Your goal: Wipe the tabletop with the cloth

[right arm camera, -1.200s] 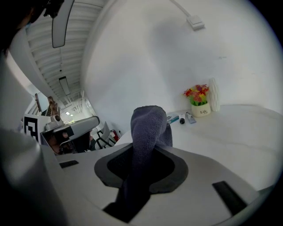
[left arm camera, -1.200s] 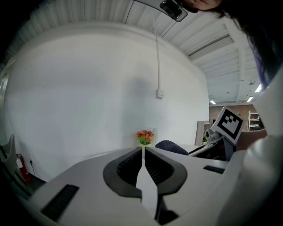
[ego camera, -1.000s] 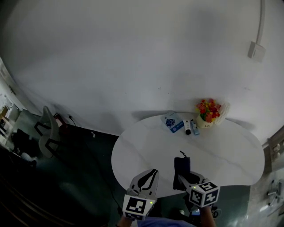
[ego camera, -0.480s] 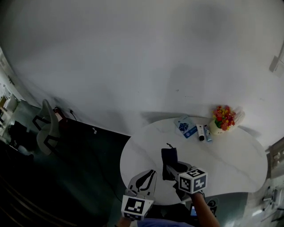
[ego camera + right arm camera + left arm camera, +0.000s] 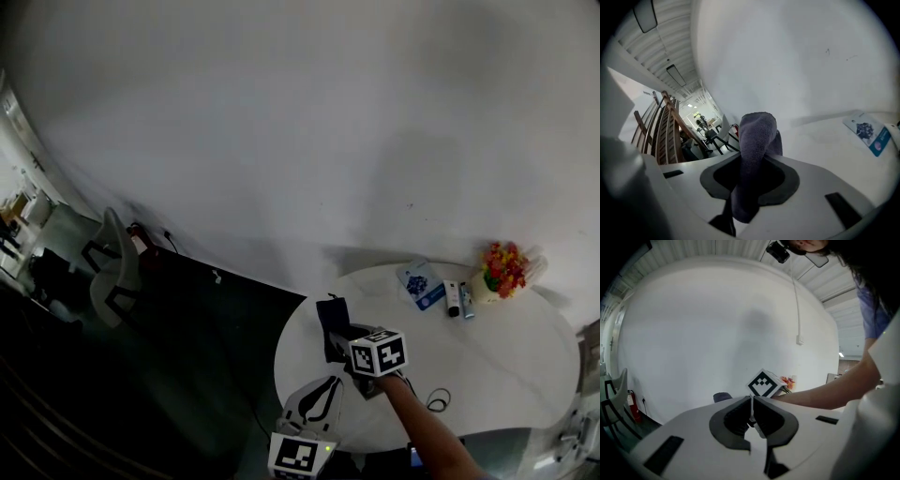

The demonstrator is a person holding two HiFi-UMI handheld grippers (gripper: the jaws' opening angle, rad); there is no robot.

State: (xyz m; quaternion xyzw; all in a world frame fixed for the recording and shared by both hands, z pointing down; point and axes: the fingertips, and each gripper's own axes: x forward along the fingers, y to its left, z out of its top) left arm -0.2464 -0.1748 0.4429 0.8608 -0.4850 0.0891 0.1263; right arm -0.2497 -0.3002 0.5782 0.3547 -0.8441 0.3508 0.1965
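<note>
Currently: wipe in progress, right side doing the work. The right gripper (image 5: 345, 336) has its fingers clenched on the dark cloth (image 5: 331, 317). In the right gripper view a thick fold of the cloth (image 5: 757, 136) stands up between them and hangs down through the gap.

Key relation: the cloth lies ahead of the right fingers, toward the far left rim of the table (image 5: 497, 370). Its long axis runs roughly in line with the gripper, away from the person. Nearly all of the bare tabletop lies to the right of it and back toward the person, so I judge the next stroke must pull that way. The head view is small and dim here; the free end appears to rest on the table, but how flat it lies I cannot say.

Left gripper (image 5: 323, 386): fingers closed together on nothing, confirmed in its own view (image 5: 751, 409). It hangs at the near rim, apart from the cloth, idle.

Change over the last second: cloth and right gripper were at the near edge, just right of the left gripper. They have since swept forward and left across the table, with the forearm now stretched out over it. The left gripper has not shifted noticeably.

The flower pot (image 5: 503, 267) and blue card (image 5: 421, 284) sit at the far right, well apart from the cloth.
</note>
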